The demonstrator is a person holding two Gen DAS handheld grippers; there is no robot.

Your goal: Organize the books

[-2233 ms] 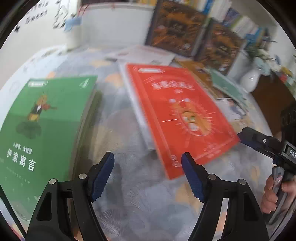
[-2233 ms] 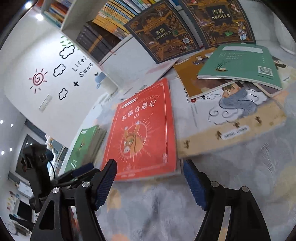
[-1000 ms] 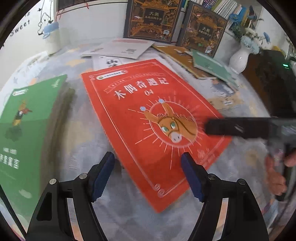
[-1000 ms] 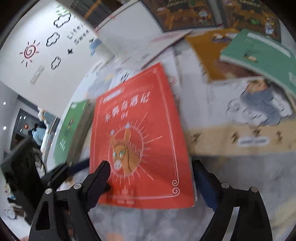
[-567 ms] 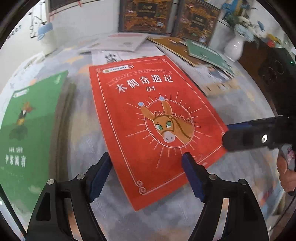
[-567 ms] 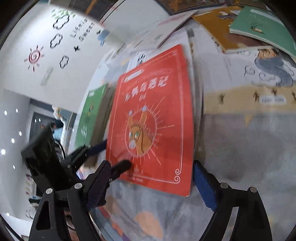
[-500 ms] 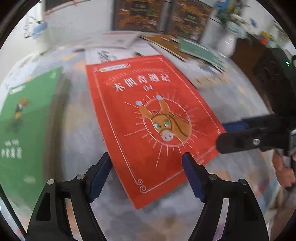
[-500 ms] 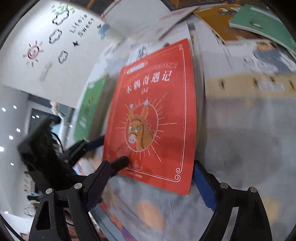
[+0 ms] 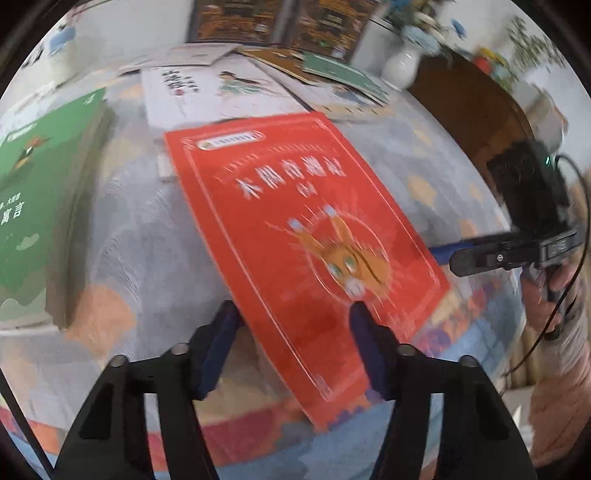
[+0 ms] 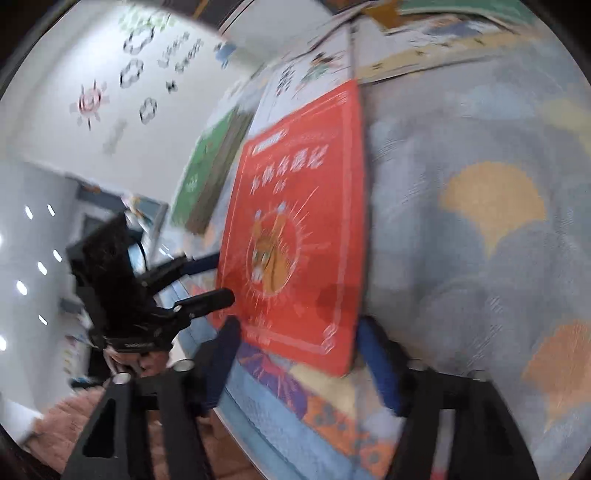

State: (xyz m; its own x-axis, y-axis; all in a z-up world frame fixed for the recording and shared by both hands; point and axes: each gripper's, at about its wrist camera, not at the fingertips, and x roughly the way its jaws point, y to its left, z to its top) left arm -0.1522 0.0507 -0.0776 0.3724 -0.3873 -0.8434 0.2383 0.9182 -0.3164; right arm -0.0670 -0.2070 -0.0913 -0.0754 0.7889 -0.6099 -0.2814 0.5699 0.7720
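Note:
A red book with a donkey on its cover [image 9: 295, 229] lies on the patterned tablecloth, its near corner past the table's front edge. It also shows in the right wrist view [image 10: 299, 229]. My left gripper [image 9: 291, 332] is open, its fingers on either side of the book's near end. My right gripper [image 10: 295, 343] is open, its fingers straddling the book's near edge. A stack with a green book [image 9: 33, 184] on top lies to the left. A white picture book [image 9: 207, 92] lies behind the red one.
More books [image 9: 340, 70] lie spread at the back, and two dark books [image 9: 236, 18] stand against the wall. A white vase [image 9: 399, 66] stands at the back right. The table's front edge [image 10: 295, 417] runs just under both grippers.
The red book has slid toward the table's front edge, uncovering the white picture book. Both grippers have closed in on its near end and stay open.

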